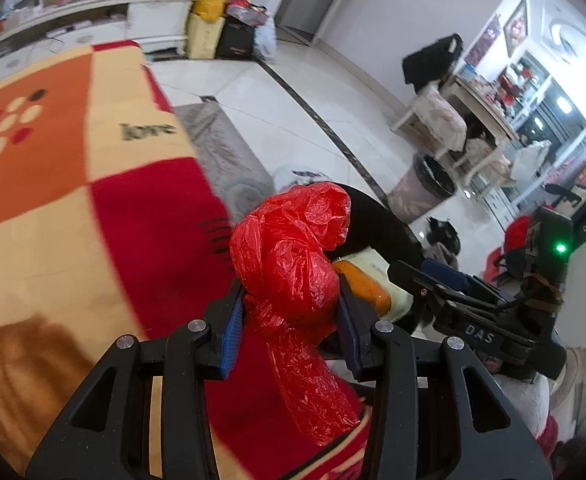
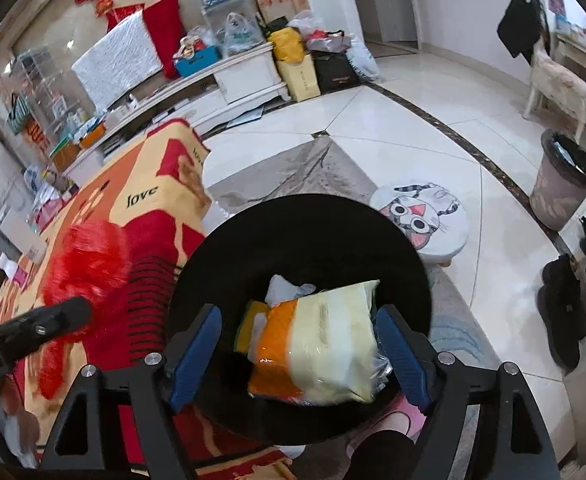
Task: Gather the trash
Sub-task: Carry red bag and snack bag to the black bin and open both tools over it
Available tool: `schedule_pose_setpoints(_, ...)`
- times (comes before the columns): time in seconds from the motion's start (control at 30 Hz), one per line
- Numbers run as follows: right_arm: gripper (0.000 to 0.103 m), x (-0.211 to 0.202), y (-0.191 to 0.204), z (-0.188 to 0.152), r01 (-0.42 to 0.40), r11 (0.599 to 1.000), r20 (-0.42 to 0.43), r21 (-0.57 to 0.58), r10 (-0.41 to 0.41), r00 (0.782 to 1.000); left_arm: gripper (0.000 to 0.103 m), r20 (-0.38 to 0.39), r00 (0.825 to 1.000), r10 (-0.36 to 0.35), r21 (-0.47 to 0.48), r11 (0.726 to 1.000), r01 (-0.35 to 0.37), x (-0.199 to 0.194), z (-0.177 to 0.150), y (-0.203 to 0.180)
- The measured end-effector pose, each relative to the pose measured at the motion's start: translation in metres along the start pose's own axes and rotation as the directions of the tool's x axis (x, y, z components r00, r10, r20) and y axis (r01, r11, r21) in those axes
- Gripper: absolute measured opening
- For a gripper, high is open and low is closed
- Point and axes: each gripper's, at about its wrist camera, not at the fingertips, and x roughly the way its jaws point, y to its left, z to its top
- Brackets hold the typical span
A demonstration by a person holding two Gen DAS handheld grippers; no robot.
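My left gripper point(image 1: 291, 320) is shut on a crumpled red plastic bag point(image 1: 293, 256), pinched at its knotted waist above the blanket. Just beyond the bag stands a round black bin point(image 1: 377, 216). In the right wrist view my right gripper point(image 2: 299, 356) hangs over the bin's point(image 2: 293, 208) mouth, jaws open. An orange-and-cream plastic packet point(image 2: 321, 344) lies between the pads: it is clear of the left pad and close against the right one. White paper and a yellow scrap point(image 2: 245, 320) lie inside the bin. The red bag point(image 2: 89, 264) shows blurred at the left.
A red, orange and cream "love" blanket point(image 2: 145, 200) covers the surface at left. On the tiled floor are a cat-face stool point(image 2: 421, 216), a pink waste basket with a black liner point(image 2: 561, 188) and shoes point(image 2: 573, 300). A pink slipper point(image 2: 397, 420) shows below the bin.
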Motion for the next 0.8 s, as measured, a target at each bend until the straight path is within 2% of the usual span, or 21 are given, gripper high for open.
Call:
schedule_pose_setpoints(0.1,0.078,-0.007,-0.006,-0.001,0.001,1.0,0.013,0.017,-0.001,1.0,0.042,-0.028,0.999,-0.026,-0.005,1.0,0.026,0.017,0.003,-0.007)
schedule_pose_setpoints(0.17,0.078,-0.013,-0.01,-0.001,0.003,0.999,0.023,0.032,-0.003,1.0,0.049,-0.041,0.998,-0.055,-0.014,0.998,0.054,0.025,0.006,-0.012)
schedule_pose_setpoints(0.23,0.078,-0.017,-0.015,-0.001,0.011,0.999,0.031,0.048,-0.012,0.999,0.071,-0.05,0.994,-0.095,-0.027,0.995,0.093,0.031,0.007,-0.014)
schedule_pose_setpoints(0.27,0.078,-0.019,-0.017,-0.002,0.013,0.998,0.035,0.059,-0.015,0.999,0.073,-0.05,0.994,-0.101,-0.031,0.995,0.099,0.032,0.007,-0.014)
schedule_pose_setpoints(0.37,0.078,-0.022,-0.021,-0.002,0.013,0.996,0.036,0.084,-0.016,0.999,0.073,-0.041,0.997,-0.072,-0.026,0.997,0.071,0.032,0.007,-0.013)
schedule_pose_setpoints(0.53,0.078,-0.024,-0.011,-0.003,-0.002,0.998,0.045,0.061,-0.001,0.999,0.073,-0.007,1.0,0.004,-0.004,1.0,-0.004,0.018,0.002,-0.006)
schedule_pose_setpoints(0.67,0.078,-0.024,0.006,-0.008,-0.023,0.999,0.052,0.031,0.021,0.998,0.073,0.043,0.996,0.075,-0.002,0.997,-0.075,0.001,-0.003,0.002)
schedule_pose_setpoints(0.8,0.078,-0.027,0.025,-0.016,-0.029,1.0,0.077,0.0,0.029,0.997,0.073,0.083,0.991,0.103,-0.015,0.995,-0.102,-0.015,-0.009,0.009)
